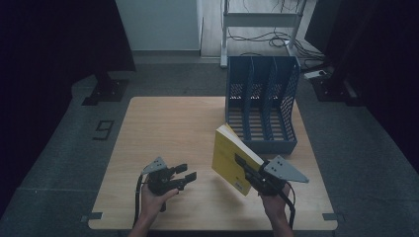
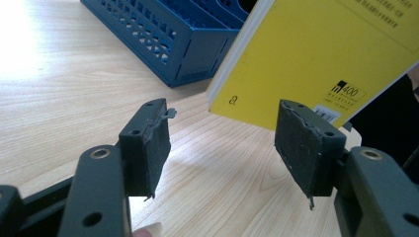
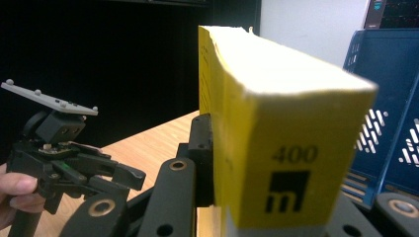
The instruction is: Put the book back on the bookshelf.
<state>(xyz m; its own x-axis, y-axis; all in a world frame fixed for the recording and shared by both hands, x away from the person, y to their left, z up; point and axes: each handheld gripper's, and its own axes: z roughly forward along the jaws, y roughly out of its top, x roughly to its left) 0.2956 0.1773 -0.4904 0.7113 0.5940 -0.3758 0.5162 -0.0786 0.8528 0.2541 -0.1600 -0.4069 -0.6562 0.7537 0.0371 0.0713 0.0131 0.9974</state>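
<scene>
My right gripper (image 1: 243, 167) is shut on a thick yellow book (image 1: 228, 155) and holds it tilted above the table, just in front of the blue file rack (image 1: 262, 106). In the right gripper view the book (image 3: 276, 123) stands between the jaws of my right gripper (image 3: 286, 197), spine toward the camera. My left gripper (image 1: 187, 173) hovers low at the table's front left, open, nothing between its pads (image 2: 155, 148). In the left gripper view, beyond my left gripper (image 2: 230, 143), are the book's cover (image 2: 306, 54) and a rack corner (image 2: 168, 29).
The wooden table (image 1: 168, 128) has bare surface left of the rack. The rack has three slots and stands at the back right. Past the table, a metal frame (image 1: 262, 19) and cables lie on the floor. The left gripper (image 3: 123, 177) shows in the right gripper view.
</scene>
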